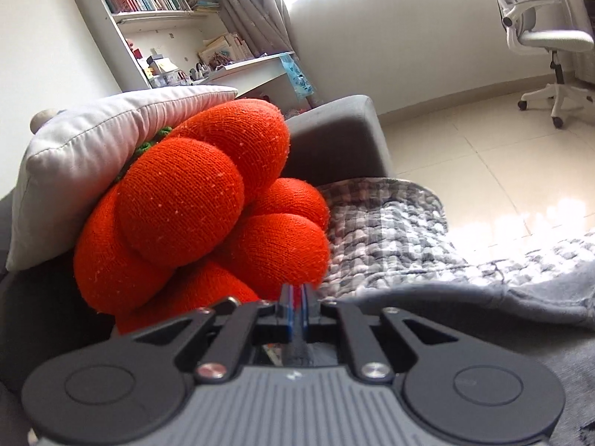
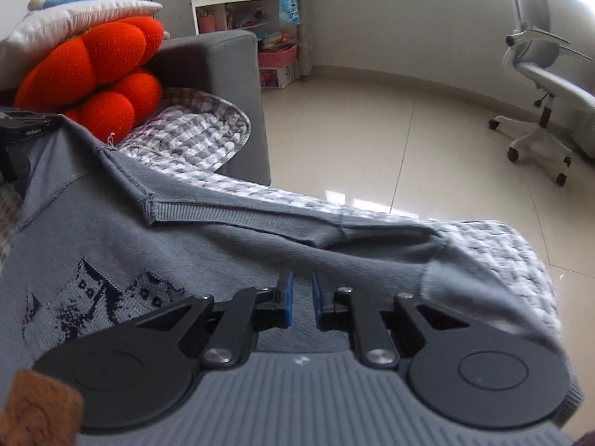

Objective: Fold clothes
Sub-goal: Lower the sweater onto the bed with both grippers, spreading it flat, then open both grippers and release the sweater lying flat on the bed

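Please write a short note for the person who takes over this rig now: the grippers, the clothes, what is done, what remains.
Left gripper: jaws shut, nothing seen between them, in front of the orange cushion.
Right gripper: jaws slightly open, empty, above the grey sweatshirt.
The sweatshirt lies on the checked blanket on the sofa, one sleeve folded across the body.
Left: the other folds.

Grey printed sweatshirt [image 2: 156,230] rumpled flat on checked quilt [image 2: 193,130].

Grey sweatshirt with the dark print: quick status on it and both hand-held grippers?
Left hand-held gripper shut. Right hand-held gripper slightly open, holding nothing. Grey printed sweatshirt spread, not yet folded. Orange knitted cushion beside its edge.
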Demonstrator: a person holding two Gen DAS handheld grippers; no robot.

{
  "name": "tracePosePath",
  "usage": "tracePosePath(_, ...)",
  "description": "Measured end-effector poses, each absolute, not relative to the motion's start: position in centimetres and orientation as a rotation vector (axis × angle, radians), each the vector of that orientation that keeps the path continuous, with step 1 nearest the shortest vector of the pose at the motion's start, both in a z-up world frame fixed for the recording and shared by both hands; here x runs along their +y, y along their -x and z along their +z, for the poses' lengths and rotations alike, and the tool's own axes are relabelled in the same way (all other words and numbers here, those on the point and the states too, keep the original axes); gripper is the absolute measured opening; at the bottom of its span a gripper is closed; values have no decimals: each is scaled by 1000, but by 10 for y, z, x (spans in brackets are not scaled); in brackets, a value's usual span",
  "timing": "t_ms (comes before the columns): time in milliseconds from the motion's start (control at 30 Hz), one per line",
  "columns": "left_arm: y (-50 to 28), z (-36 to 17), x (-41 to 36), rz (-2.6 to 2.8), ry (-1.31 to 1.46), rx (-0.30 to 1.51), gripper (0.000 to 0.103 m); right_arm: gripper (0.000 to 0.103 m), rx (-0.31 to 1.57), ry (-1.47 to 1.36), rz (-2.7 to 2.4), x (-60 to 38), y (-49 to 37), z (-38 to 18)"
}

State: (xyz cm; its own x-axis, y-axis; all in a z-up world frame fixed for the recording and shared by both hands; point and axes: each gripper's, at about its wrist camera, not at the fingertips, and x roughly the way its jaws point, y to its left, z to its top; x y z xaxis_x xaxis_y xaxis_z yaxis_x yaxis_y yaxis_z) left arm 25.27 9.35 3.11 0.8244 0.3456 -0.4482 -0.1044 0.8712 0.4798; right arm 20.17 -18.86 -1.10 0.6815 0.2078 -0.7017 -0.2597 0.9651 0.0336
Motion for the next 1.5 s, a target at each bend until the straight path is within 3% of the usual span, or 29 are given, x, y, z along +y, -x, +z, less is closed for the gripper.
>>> tracePosePath(200, -221, 43, 99, 138, -370, 536, 7, 19, 853, -48, 262, -188, -266, -27)
tracePosePath(400, -185, 13, 106, 29, -290, 621, 9, 19, 690, -317, 95, -216, -289, -13)
tracePosePath(567, -158, -9, 117, -34, -219, 680, 27, 19, 745, -163, 193, -201, -271, -16)
tracePosePath(700, -136, -19, 110, -70, -209, 704, 28, 19, 864, -50, 435, -159, -255, -34)
tracePosePath(967, -89, -20, 105, -109, -183, 716, 32, 16, 771, 3, 463, -73, -282, -36)
tracePosePath(1200, -54, -16, 136, -107, -124, 728, 37, 19, 632, -77, 142, -111, -281, -16)
tracePosePath(1333, -31, -14, 157, -113, -80, 750, 38, 19, 690, -145, 175, -142, -250, 0)
tracePosePath(1400, -16, -12, 163, -132, -73, 756, 39, 31, 730, -188, 197, -154, -227, 8)
tracePosePath(1500, 7, -7, 166, -168, -62, 749, 43, 35, 771, -251, 251, -175, -185, 21)
